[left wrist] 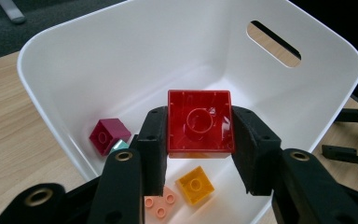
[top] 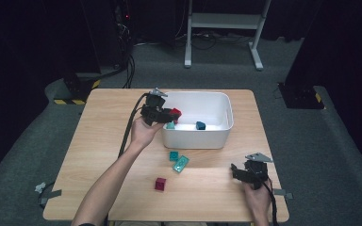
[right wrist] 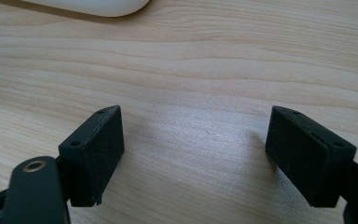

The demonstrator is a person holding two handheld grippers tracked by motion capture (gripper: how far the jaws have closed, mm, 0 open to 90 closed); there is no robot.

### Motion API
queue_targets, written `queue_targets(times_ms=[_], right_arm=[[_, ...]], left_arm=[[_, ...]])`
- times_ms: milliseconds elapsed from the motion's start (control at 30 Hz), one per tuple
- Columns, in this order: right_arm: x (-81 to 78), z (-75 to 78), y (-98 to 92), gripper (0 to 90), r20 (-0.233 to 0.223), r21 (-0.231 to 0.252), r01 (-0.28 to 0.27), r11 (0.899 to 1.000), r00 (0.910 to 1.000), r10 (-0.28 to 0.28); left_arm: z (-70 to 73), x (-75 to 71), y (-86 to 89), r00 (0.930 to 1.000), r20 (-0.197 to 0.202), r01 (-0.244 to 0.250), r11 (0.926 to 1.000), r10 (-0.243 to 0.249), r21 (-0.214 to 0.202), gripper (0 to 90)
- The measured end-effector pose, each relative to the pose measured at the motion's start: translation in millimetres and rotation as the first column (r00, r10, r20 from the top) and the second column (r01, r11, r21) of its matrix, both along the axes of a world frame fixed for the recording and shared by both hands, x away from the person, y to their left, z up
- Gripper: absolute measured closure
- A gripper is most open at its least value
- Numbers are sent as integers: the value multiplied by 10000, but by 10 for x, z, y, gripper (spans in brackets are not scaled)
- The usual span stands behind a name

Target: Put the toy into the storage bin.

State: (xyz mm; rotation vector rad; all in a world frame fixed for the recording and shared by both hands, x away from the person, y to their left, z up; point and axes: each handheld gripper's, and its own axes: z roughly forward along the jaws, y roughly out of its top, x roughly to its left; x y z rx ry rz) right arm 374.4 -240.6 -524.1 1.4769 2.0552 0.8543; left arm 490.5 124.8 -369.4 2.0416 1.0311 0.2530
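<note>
Left gripper view: left gripper [left wrist: 199, 154] clamps red brick [left wrist: 199, 122] by opposite sides, hollow underside facing camera, poised over white bin [left wrist: 65, 79], apparently for drop. Below in bin: maroon brick [left wrist: 108, 135], yellow brick [left wrist: 195, 185], pink plate [left wrist: 161, 204]. Nothing blocks fall. Right gripper [right wrist: 193, 156] spread wide, empty, over bare table [right wrist: 205, 56]. High view: teal bricks [top: 177, 160], small red cube [top: 160, 183] await outside bin.

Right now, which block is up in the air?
The red block, pinched by the left gripper above the white bin; the others lie down.
</note>
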Motion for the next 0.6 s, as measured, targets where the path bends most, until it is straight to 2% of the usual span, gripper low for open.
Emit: queue_targets(times_ms=[400, 500, 600], right_arm=[[0, 0, 0, 192, -2, 3, 2, 10000, 10000, -2], [0, 0, 0, 192, 1, 2, 0, 10000, 10000, 0], [0, 0, 0, 192, 0, 1, -1, 10000, 10000, 1]], left_arm=[[-73, 59, -58, 9999, -56, -107, 9997, 108, 233, 570], [-72, 59, -68, 9998, 50, -174, 9995, 173, 279, 482], [-53, 37, -61, 9997, 151, -203, 9992, 198, 331, 433]])
